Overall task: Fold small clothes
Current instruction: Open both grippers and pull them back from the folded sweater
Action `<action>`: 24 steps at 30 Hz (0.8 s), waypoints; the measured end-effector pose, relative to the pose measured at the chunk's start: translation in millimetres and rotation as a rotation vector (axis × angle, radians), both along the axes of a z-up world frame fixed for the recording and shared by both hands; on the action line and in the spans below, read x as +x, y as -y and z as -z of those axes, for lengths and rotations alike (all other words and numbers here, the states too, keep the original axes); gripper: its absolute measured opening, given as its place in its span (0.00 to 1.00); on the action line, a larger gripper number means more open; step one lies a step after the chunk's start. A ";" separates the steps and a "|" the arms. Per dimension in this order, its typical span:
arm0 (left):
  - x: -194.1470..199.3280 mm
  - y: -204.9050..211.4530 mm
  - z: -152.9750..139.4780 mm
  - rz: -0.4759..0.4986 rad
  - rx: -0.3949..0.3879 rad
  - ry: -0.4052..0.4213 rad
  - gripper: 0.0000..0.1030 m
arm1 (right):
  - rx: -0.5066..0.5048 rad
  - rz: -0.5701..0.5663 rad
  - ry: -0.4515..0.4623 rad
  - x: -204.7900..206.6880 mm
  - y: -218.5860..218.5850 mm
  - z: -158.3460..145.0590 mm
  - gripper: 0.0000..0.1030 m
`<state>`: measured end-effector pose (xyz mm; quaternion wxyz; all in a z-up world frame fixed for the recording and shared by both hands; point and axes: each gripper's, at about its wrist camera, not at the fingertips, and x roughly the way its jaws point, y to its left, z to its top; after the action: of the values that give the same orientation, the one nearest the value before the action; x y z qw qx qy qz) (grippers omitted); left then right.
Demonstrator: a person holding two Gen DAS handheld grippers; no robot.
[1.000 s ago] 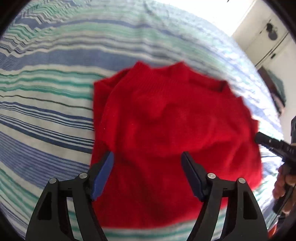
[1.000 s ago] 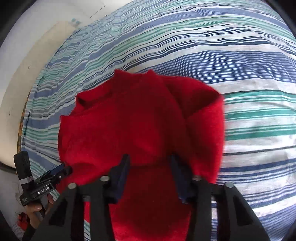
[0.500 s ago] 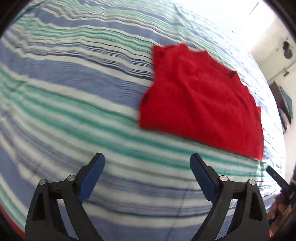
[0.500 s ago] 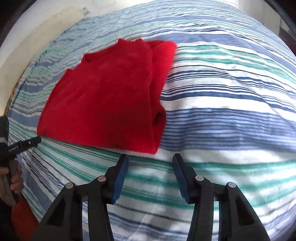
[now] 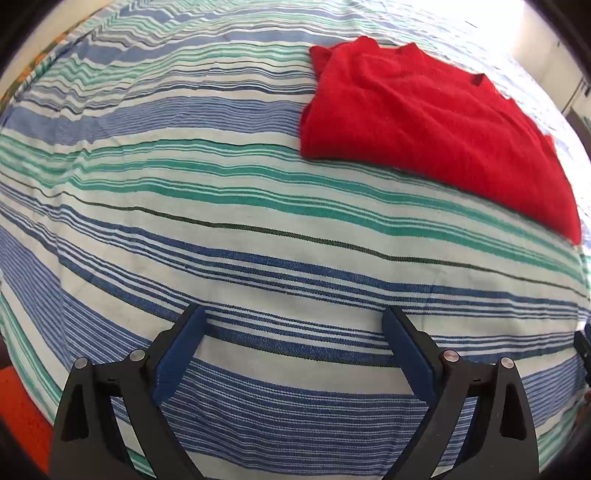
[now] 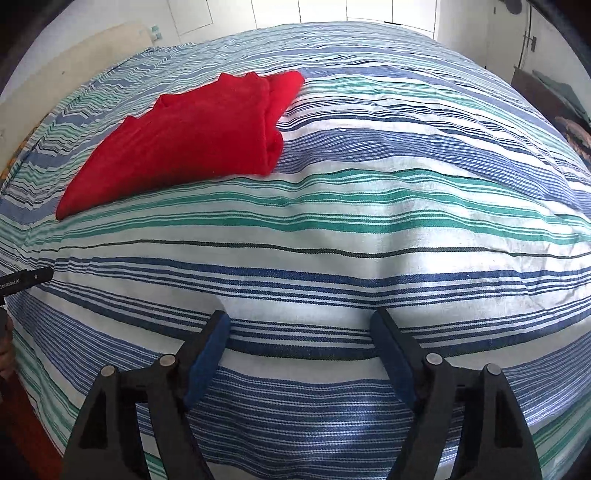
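A folded red knit sweater [image 5: 424, 122] lies flat on the striped bedspread [image 5: 221, 229], at the upper right of the left wrist view and the upper left of the right wrist view [image 6: 184, 144]. My left gripper [image 5: 293, 325] is open and empty, low over the near part of the bed, well short of the sweater. My right gripper [image 6: 297, 328] is open and empty too, also back from the sweater. The left gripper's tip [image 6: 26, 278] shows at the left edge of the right wrist view.
The blue, green and white striped bedspread covers the whole bed. An orange floor [image 5: 22, 402] shows past the bed's near left edge. White walls and doors [image 6: 332, 9] stand behind the bed, with dark furniture [image 6: 554, 99] at the right.
Both grippers have pulled back from the sweater toward the bed's near edge. The right gripper's jaws have opened wider. The sweater lies folded and still.
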<state>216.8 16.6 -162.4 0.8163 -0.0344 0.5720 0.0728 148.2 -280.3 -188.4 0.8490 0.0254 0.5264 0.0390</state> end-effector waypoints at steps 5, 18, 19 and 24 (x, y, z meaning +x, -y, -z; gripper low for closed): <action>0.7 1.9 4.3 0.002 0.005 -0.003 0.96 | -0.022 -0.015 0.017 -1.4 -3.9 5.6 0.86; -0.5 0.9 19.9 0.021 0.013 0.035 1.00 | -0.027 -0.035 0.049 -4.1 -8.9 9.9 0.95; 0.7 0.2 17.8 0.022 0.009 0.023 1.00 | -0.024 -0.036 0.052 -4.1 -8.8 10.2 0.95; 8.1 -31.7 -23.6 -0.061 -0.186 0.111 0.97 | -0.015 -0.041 0.066 -7.2 -7.9 11.1 0.96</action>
<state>224.9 48.3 -138.7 0.8373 -0.1315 0.5290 0.0421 141.0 -272.4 -199.5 0.8652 0.0068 0.4986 0.0532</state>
